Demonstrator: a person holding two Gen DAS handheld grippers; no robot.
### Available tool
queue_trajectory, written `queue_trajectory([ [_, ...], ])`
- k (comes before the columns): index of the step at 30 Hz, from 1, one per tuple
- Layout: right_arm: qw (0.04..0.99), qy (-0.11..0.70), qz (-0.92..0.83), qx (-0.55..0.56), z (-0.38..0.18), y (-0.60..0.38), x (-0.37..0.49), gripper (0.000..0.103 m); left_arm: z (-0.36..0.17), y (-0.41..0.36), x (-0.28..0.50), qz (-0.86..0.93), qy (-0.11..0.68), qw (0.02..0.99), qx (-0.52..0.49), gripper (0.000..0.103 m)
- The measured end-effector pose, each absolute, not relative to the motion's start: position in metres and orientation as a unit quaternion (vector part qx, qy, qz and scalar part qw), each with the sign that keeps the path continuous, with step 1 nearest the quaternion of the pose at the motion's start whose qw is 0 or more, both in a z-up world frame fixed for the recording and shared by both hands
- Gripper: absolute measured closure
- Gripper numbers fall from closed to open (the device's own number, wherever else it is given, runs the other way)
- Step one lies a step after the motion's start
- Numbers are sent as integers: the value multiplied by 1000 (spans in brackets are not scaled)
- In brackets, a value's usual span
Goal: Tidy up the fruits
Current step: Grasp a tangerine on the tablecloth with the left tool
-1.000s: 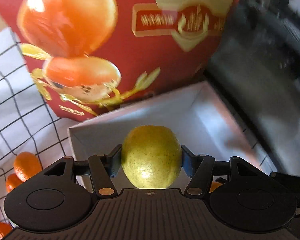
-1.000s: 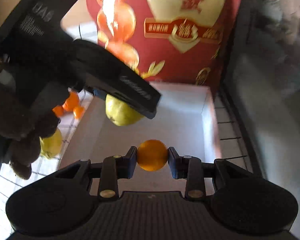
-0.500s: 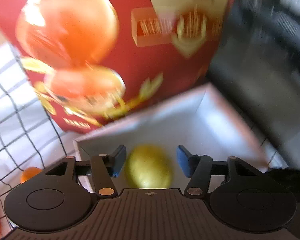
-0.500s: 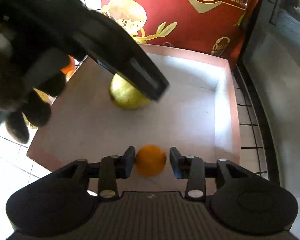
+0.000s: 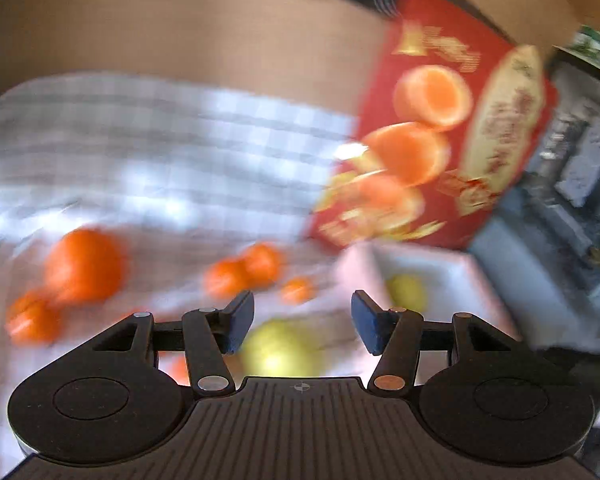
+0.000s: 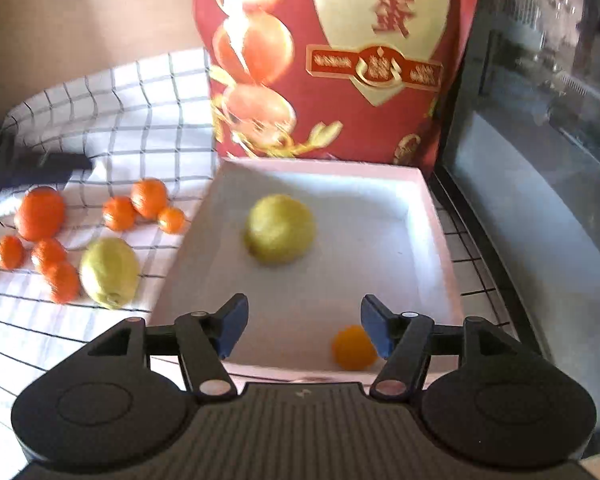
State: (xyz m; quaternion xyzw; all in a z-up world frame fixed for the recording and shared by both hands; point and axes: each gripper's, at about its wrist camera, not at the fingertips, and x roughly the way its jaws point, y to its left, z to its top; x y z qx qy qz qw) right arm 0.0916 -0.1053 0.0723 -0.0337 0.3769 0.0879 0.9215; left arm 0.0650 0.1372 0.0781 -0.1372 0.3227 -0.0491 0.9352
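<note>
A white tray [image 6: 432,216] holds a yellow-green pear [image 6: 279,229] and a small orange [image 6: 353,347] near its front edge. My right gripper [image 6: 304,330] is open and empty above the tray's front, the small orange by its right finger. On the checked cloth [image 6: 140,112] left of the tray lie a second pear [image 6: 109,272] and several oranges [image 6: 40,213]. My left gripper [image 5: 302,327] is open and empty over the cloth, with the second pear [image 5: 280,347] just below its fingers. The tray [image 5: 440,264] and its pear [image 5: 406,291] show at the right, blurred.
A tall red box [image 6: 332,60] printed with oranges stands behind the tray; it also shows in the left wrist view [image 5: 452,120]. A dark glass-fronted appliance [image 6: 540,140] stands along the right side. A brown wall [image 5: 180,32] rises behind the cloth.
Both grippers opened and let go: the pear and the small orange now lie in the tray. The left gripper swung left over the cloth; the right one pulled back.
</note>
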Motion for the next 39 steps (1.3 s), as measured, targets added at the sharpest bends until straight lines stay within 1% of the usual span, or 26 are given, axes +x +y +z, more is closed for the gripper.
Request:
queue_trajectory([
  [4,925,362,106,-40,82,-77,80,39,61,189,22,24,343,930,-130,45],
  [7,924,358,123,-46,89,-47,70,39,56,234,-10,92,338,924,-156,45],
  [10,923,358,135,-34,90,-31,56,37,52,268,-22,135,341,912,-184,45],
  [13,920,366,137,-21,83,-19,45,34,48,286,-28,150,347,906,-189,45],
  [18,916,381,120,-40,62,-9,19,34,47,280,-6,110,347,916,-166,45],
  [25,908,401,104,-58,48,-19,-9,34,46,278,46,95,345,932,-52,44],
  [29,901,422,91,-52,41,-33,-16,34,41,286,68,68,356,931,-40,44],
  [32,898,431,77,-51,38,-42,-20,34,37,289,78,39,373,926,-49,44],
  [39,888,451,65,-56,30,-55,-30,33,20,280,92,21,408,912,-28,44],
])
